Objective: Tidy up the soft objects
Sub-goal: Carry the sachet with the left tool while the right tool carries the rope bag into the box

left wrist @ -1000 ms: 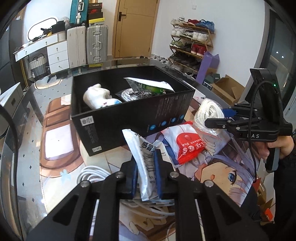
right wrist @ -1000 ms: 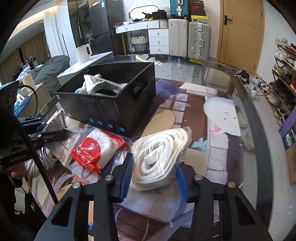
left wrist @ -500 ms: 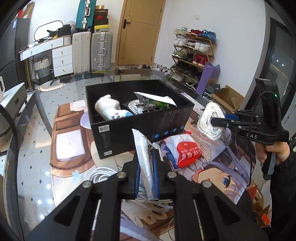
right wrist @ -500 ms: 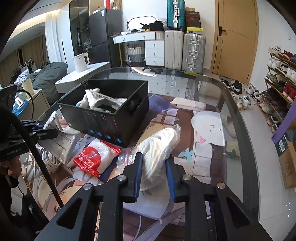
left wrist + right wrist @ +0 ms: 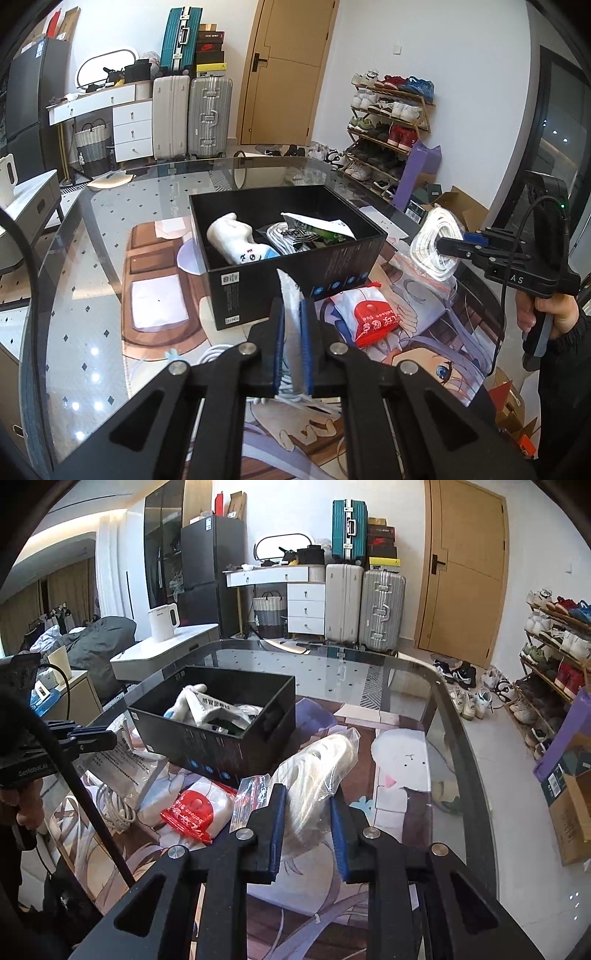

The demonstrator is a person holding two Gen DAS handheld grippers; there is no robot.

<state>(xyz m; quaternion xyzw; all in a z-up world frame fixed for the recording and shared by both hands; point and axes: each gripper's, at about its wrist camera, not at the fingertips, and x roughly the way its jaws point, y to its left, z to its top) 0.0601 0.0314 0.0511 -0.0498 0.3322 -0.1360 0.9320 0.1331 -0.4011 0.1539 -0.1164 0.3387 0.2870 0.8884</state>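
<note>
Looking through the left wrist view, I see the black box (image 5: 291,254) open on the glass table (image 5: 74,280), holding a white plush toy (image 5: 236,240), a dark printed packet (image 5: 291,236) and a white-and-green packet (image 5: 317,225). My left gripper (image 5: 293,332) is clamped on a flat white pouch (image 5: 290,299) just before the box's near wall. A red-and-white packet (image 5: 369,314) lies on the printed mat (image 5: 424,354) beside the box's near right corner; a white cable (image 5: 218,354) lies left of the gripper. The table's left half is bare glass.

From the right wrist view, my right gripper (image 5: 306,823) is squeezed on a bagged coil of white cord (image 5: 317,771), held clear of the mat, just off the box's (image 5: 221,720) near corner. Open glass runs toward the table's far and right edges (image 5: 472,775).
</note>
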